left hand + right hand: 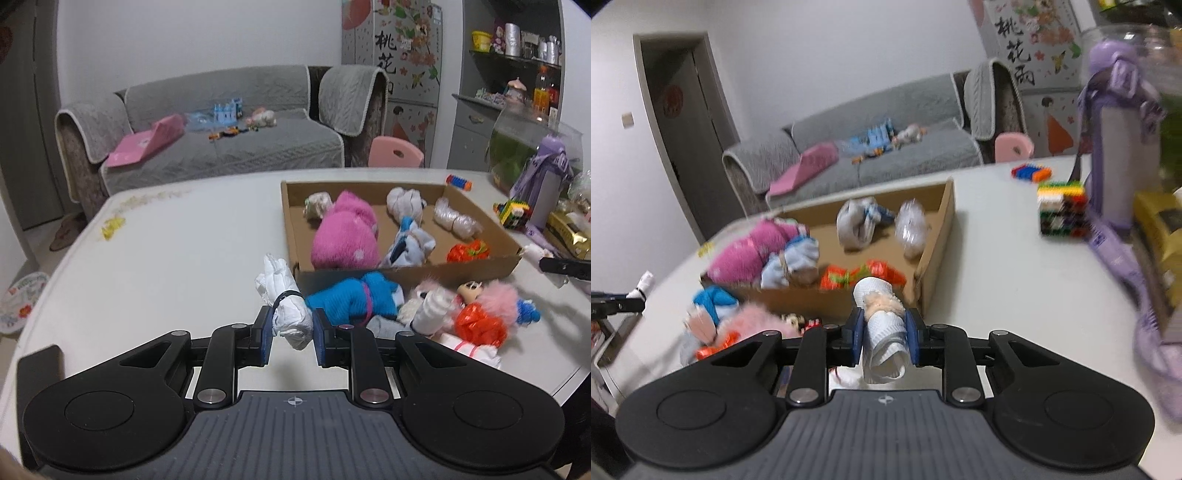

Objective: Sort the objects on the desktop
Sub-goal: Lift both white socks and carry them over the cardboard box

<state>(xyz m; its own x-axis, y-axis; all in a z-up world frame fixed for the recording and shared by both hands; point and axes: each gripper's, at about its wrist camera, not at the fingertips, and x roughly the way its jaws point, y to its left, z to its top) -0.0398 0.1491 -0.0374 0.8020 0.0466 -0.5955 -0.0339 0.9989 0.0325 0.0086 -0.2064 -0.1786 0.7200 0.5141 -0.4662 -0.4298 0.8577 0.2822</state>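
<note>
**Both grippers hold rolls beside the box**

Left gripper fingers clamp a white roll, just before the box near wall. Right gripper fingers clamp a ribbed roll, its long axis pointing boxward; right seems nearer.

A brown cardboard box holds a pink white-dotted plush at nine o'clock and an orange bundle at four o'clock, on a white table.
</note>
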